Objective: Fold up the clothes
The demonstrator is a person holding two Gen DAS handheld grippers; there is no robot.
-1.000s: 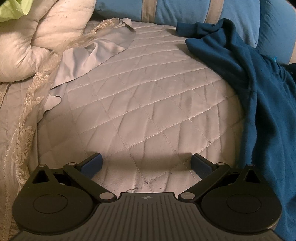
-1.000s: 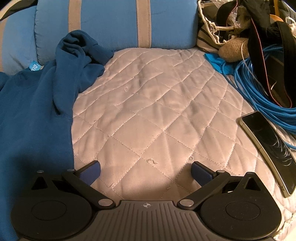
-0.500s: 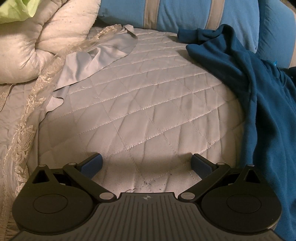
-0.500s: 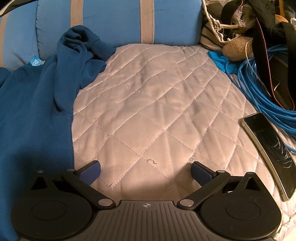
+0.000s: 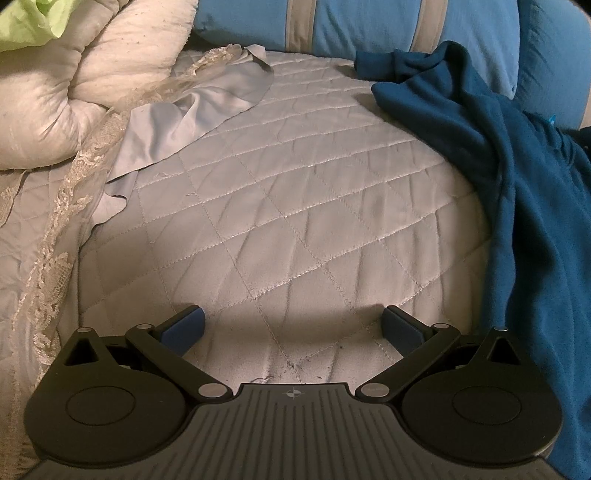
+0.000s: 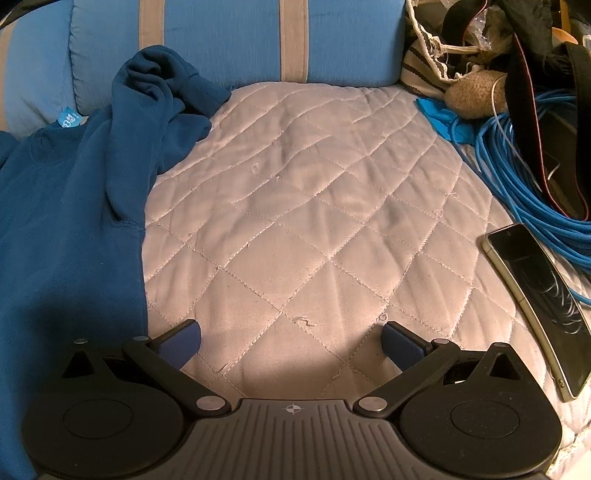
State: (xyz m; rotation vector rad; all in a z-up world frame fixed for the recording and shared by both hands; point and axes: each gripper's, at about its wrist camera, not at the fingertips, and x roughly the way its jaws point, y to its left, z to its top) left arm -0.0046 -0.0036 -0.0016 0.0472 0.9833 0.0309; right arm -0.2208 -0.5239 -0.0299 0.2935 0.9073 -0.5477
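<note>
Blue sweater (image 6: 66,229) lies crumpled between both empty, wide-apart grippers (image 5: 293,326) (image 6: 291,339); better pinch its edges first and spread flat.

We see the quilt (image 5: 295,206) filling frame centre in both views. Left wrist view: sweater (image 5: 524,206) on the right, comforter (image 5: 74,92) upper left, pillow (image 5: 369,26) along the top. Right wrist view: sweater (image 6: 66,221) on the left, phone (image 6: 543,306) lower right, cable coil (image 6: 517,177) behind it.

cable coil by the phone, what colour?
Bright blue cable coil, clearest in the right wrist view.
</note>
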